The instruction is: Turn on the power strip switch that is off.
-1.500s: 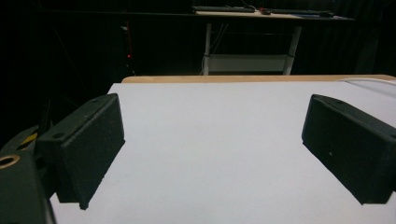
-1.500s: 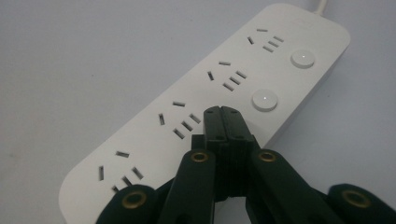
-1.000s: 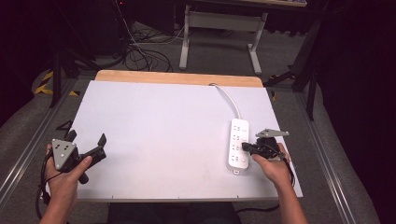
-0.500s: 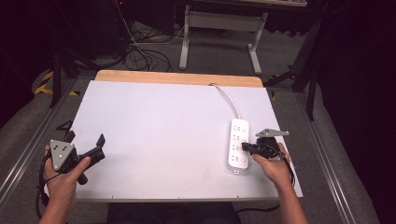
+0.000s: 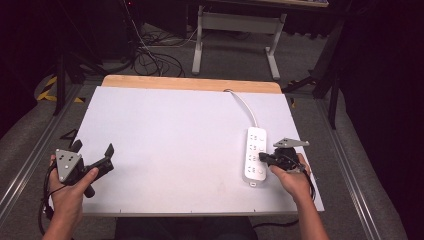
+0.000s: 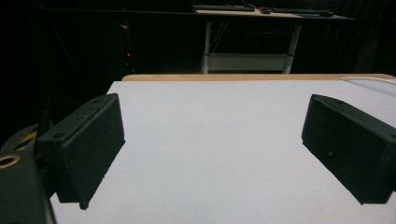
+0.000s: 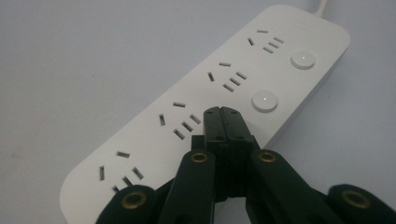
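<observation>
A white power strip [image 5: 255,155] with several socket groups lies on the right side of the white table [image 5: 170,130], its white cable [image 5: 245,105] running to the far edge. My right gripper [image 5: 262,158] is shut with nothing between its jaws. In the right gripper view the closed tips [image 7: 223,112] sit on the power strip [image 7: 154,116], in line with its row of round buttons [image 7: 264,99], and they hide the spot beneath them. My left gripper [image 5: 93,148] is held near the front left corner, open, with bare tabletop between its pads [image 6: 88,144].
A wooden strip [image 5: 190,83] edges the table's far side. Beyond it stand a metal desk frame [image 5: 235,35] and loose cables [image 5: 150,55] on the dark floor. Metal rails [image 5: 30,155] run along both sides of the table.
</observation>
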